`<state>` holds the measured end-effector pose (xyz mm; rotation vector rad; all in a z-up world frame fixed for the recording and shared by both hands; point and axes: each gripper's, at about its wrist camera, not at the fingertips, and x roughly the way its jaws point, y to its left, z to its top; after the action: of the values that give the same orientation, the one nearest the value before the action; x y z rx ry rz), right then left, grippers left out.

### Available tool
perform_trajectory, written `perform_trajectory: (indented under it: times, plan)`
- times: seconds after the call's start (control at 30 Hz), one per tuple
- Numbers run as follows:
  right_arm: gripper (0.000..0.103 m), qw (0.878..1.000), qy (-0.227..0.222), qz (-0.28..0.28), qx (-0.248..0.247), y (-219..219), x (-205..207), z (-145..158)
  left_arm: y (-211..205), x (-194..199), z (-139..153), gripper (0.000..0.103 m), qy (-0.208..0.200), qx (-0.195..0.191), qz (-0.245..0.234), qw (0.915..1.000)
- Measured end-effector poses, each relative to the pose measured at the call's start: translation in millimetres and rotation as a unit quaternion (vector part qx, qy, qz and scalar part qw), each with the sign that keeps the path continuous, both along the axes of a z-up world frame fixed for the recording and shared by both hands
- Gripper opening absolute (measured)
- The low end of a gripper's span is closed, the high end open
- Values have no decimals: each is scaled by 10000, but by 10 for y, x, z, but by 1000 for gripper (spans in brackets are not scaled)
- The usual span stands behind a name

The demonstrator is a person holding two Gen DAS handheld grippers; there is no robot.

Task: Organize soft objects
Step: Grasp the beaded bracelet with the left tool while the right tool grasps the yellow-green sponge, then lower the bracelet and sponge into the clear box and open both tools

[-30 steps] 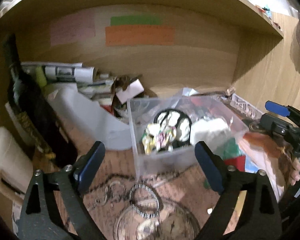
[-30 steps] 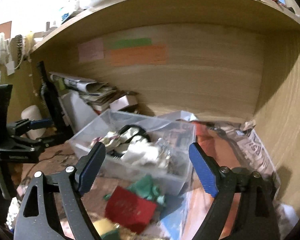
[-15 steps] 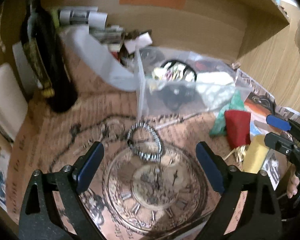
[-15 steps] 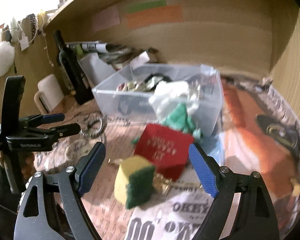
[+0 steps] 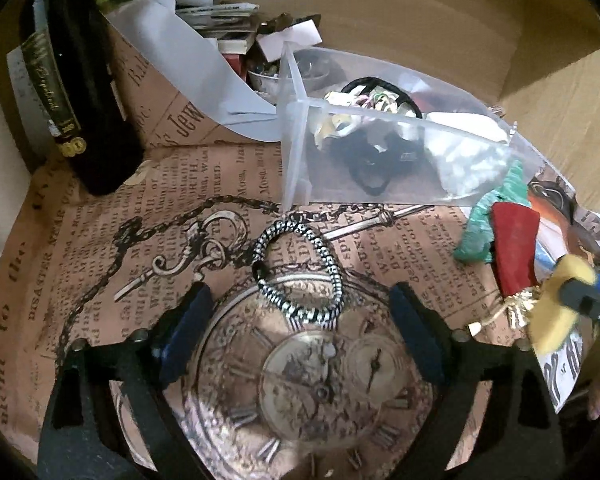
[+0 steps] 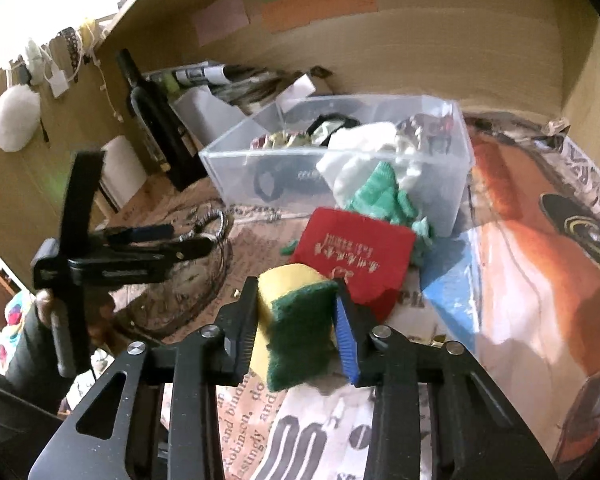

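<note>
My right gripper (image 6: 298, 320) is shut on a yellow and green sponge (image 6: 296, 320), which also shows in the left wrist view (image 5: 556, 312). My left gripper (image 5: 300, 332) is open, low over the paper, with a black-and-white braided hair tie (image 5: 300, 272) lying between and just beyond its fingertips; the tie also shows in the right wrist view (image 6: 208, 224). A red cloth (image 6: 352, 256) and a green cloth (image 6: 384, 200) lie in front of a clear plastic box (image 6: 452, 152) that holds hair ties and a white cloth (image 6: 364, 148).
A dark wine bottle (image 5: 76, 92) stands at the left, with a white mug (image 6: 122, 168) beside it. Papers and magazines (image 5: 204, 8) pile up behind the box against the wooden back wall. Printed paper (image 5: 180, 184) covers the desk.
Both grippers have come down towards the desk. My right gripper has shut on the sponge, which lay free before. My left gripper has moved over the braided hair tie.
</note>
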<state>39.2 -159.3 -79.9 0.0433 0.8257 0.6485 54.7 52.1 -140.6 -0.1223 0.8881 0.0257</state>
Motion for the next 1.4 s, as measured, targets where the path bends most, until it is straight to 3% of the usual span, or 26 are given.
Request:
perform_trajectory:
  times: [0.27, 0.4, 0.63, 0.83, 1.03, 1.17, 1.4]
  plan:
    - [32, 9981, -462, -366, 196, -177, 108, 262, -15, 178, -95, 68, 54, 306, 34, 9995]
    - [32, 9967, -581, -508, 265, -215, 181, 316, -35, 200, -109, 50, 7, 387, -29, 9992]
    - [32, 9952, -714, -590, 322, -259, 281, 378, -71, 220, -118, 29, -33, 449, -151, 9989]
    - [32, 9936, -879, -655, 264, -255, 386, 444, -130, 80, 13, 28, -270, 390, -282, 9985]
    - [32, 9903, -1120, -772, 277, -273, 526, 576, -240, -29, 407, 27, -755, 414, -458, 9952]
    - [32, 9883, -1255, -830, 269, -272, 643, 644, -298, -2, 717, 28, -1141, 388, -588, 9910]
    - [32, 9842, -1481, -972, -56, -219, 875, 688, -406, 257, 1017, 28, -1491, 334, -804, 9850]
